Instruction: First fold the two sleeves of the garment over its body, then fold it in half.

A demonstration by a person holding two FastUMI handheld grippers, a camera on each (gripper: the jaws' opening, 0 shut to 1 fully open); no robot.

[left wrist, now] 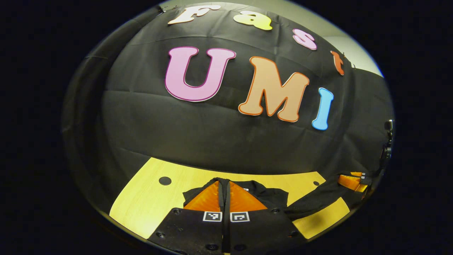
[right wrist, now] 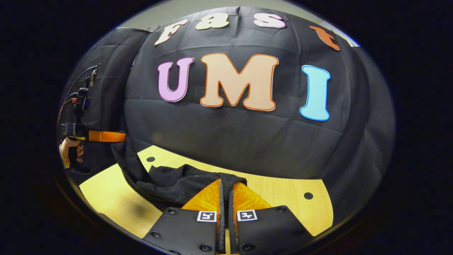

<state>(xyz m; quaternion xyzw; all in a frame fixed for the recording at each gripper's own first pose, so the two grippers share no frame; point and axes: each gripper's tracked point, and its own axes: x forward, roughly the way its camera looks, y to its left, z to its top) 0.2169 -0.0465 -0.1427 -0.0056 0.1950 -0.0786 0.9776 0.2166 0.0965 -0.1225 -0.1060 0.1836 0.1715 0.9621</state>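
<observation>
One garment (left wrist: 262,194), black, is on record. Two claws are present, each with two orange fingers. One yellow wooden table (left wrist: 148,198) carries the garment; two dark round holes show in its top in each view.

Left claw (left wrist: 224,198), left gripper view: the fingers stand pressed together with black cloth pinched in the narrow gap between them. The garment spreads just beyond and to either side of the fingertips, and a band of it stretches away to the right, off the table edge, up to the right claw (left wrist: 350,181), seen small at the far right with cloth at its orange fingers.

Right claw (right wrist: 225,198), right gripper view: the fingers are likewise closed on a fold of the black cloth at their tips. The bulk of the garment lies bunched to the left of this claw, rising from the table in a taut strip to the left claw (right wrist: 118,136), held aloft by a hand (right wrist: 69,148) at the far left, with cables above it.

Each claw body bears two square black-and-white markers; no legible writing on the garment. No containers noted.
</observation>
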